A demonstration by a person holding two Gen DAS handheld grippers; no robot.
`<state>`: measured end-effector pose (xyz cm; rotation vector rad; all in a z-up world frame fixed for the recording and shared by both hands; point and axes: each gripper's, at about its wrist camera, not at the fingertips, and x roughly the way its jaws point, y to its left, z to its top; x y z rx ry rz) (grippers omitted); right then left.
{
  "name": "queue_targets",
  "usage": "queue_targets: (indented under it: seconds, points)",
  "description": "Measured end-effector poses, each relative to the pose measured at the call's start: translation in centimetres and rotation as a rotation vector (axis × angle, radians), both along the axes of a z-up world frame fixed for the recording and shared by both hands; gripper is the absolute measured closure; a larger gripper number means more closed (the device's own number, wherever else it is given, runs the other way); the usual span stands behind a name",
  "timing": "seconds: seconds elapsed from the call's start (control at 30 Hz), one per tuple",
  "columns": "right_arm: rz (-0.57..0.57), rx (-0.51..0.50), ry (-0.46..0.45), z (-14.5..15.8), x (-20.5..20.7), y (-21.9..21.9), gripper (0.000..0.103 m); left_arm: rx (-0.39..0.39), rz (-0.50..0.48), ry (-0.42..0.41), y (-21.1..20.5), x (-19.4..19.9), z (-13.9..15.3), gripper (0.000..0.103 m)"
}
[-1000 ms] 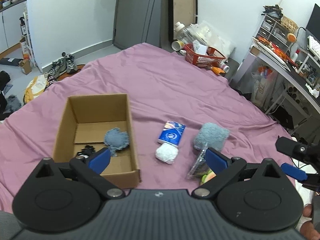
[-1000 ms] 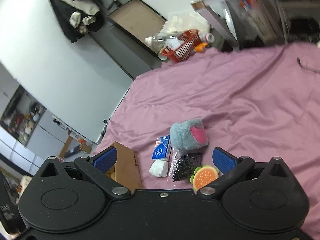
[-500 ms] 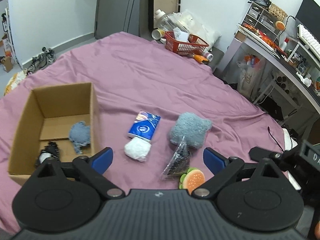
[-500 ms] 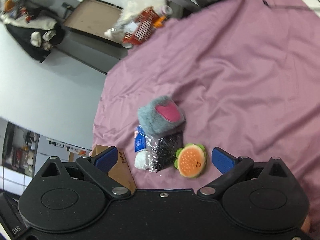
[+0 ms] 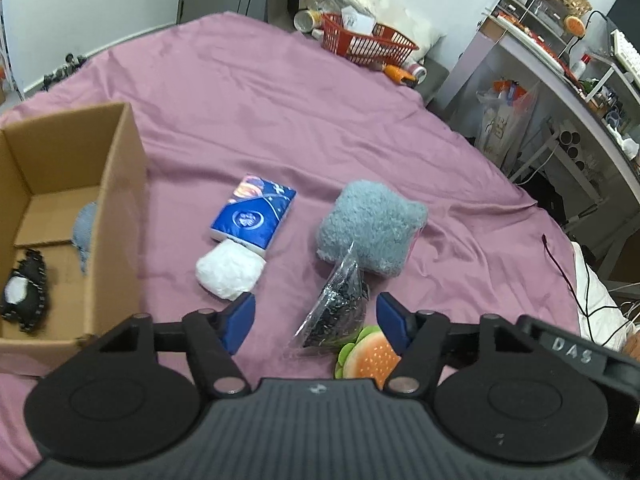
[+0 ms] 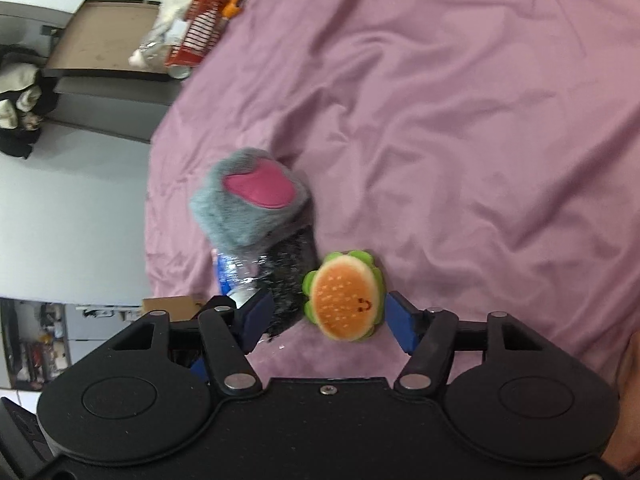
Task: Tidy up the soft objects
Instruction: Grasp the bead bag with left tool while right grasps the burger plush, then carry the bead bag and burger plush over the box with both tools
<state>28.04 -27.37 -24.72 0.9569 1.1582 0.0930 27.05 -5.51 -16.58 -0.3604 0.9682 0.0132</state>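
Soft objects lie loose on a mauve bedsheet (image 5: pixel 280 92): one round orange-and-green hamburger plush (image 6: pixel 345 295), one clear plastic bag of black bits (image 5: pixel 337 312), one fluffy grey-blue plush with a pink patch (image 6: pixel 251 204), one blue tissue pack (image 5: pixel 253 211) and one white crumpled wad (image 5: pixel 229 273) touching the pack's near end. One open brown cardboard box (image 5: pixel 120 208) stands left of them and holds two things, a grey-blue fabric piece (image 5: pixel 85 236) and a black-and-white stitched item (image 5: pixel 22 294). Left tongs (image 5: pixel 316 322) are closing, about half wide, with the bag between the blue pads, seemingly untouched. Right tongs (image 6: pixel 326 320) are closing around the hamburger plush; the right pad looks to be at its edge, though blur leaves contact unsure. One red wire basket (image 5: pixel 368 42) sits beyond the bed.
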Motion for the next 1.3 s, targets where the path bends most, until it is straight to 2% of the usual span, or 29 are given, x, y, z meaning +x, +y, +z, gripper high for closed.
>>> queue_targets:
  seconds: [0.37,0.47,0.5,0.6,0.67,0.73,0.77,0.9,1.3]
  points:
    - [-0.035,0.01,0.063,-2.0,1.1,0.5,0.046,-0.046,0.007,0.071,-0.2,2.3,-4.4,0.045]
    - [-0.022,0.009,0.063,-2.2,1.4,0.9,0.046,-0.098,0.0,0.07,-0.2,2.6,-5.0,0.062]
    - [-0.016,0.002,0.059,-2.2,1.6,1.0,0.046,-0.11,-0.009,0.062,-0.3,2.7,-5.0,0.074]
    - [-0.003,-0.013,0.054,-2.3,2.0,1.5,0.046,-0.109,-0.013,0.056,-0.4,2.7,-4.7,0.077]
    - [0.004,-0.018,0.058,-2.5,2.1,1.6,0.046,-0.124,-0.003,0.057,0.0,2.6,-4.6,0.078]
    - [0.029,-0.028,0.05,-2.5,2.2,2.0,0.059,-0.125,0.007,0.056,0.3,2.5,-4.4,0.079]
    - [0.046,-0.028,0.045,-2.5,2.2,2.2,0.069,-0.125,0.014,0.057,0.5,2.3,-4.3,0.079]
    - [0.074,-0.047,0.006,-1.8,2.0,2.6,0.077,-0.123,0.032,0.062,1.0,1.9,-4.0,0.079]
    - [0.102,-0.066,-0.155,1.8,0.4,3.0,0.079,-0.067,0.059,0.002,2.1,-0.6,-0.2,0.079]
